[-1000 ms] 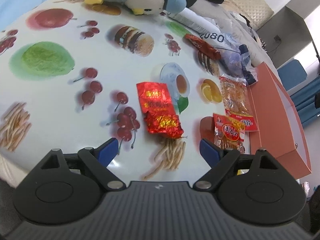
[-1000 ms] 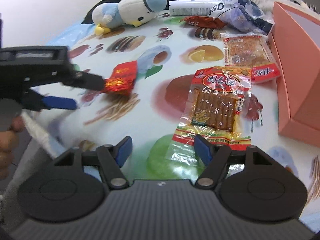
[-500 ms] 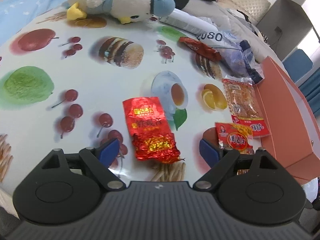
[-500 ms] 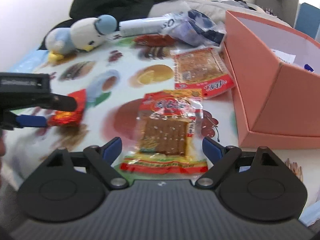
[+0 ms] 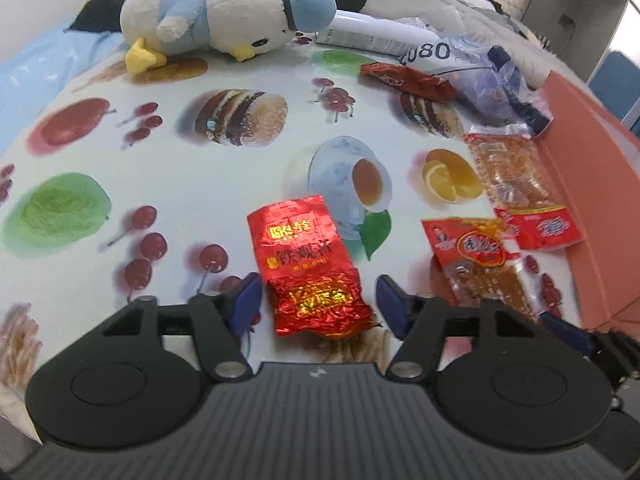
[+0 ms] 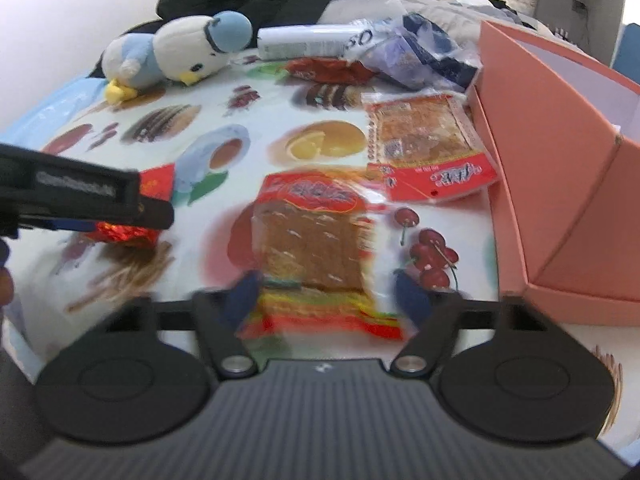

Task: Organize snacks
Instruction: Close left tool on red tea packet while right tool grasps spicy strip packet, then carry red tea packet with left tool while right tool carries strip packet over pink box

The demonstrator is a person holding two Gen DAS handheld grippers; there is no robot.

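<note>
A crinkled red foil tea packet (image 5: 306, 264) lies flat on the worktop (image 5: 224, 184), which is covered in a cloth printed with cherries, burgers and lemon slices. The left tool (image 5: 318, 300) has moved in over the last second: the packet, earlier well ahead of it, now has its near end sitting between the two blue fingertips (image 5: 246, 300), which are spread wide and not yet touching the foil. The right tool (image 6: 328, 294) has likewise closed on a clear packet of brown dried tofu with a red label (image 6: 316, 240), whose near edge now lies between its parted fingertips; this view is blurred by motion, so contact cannot be judged. Both approaches suggest two pickups are about to begin at once. Just beyond the tofu lies a second orange snack packet (image 6: 424, 148), touching an open pink box (image 6: 560, 184) at the right, the likely destination. Further back are a blue-and-white plush bird (image 5: 224, 26), a dark red wrapper (image 5: 408, 78), a crumpled blue plastic bag (image 5: 492, 80) and a white tube (image 6: 304, 42).
</note>
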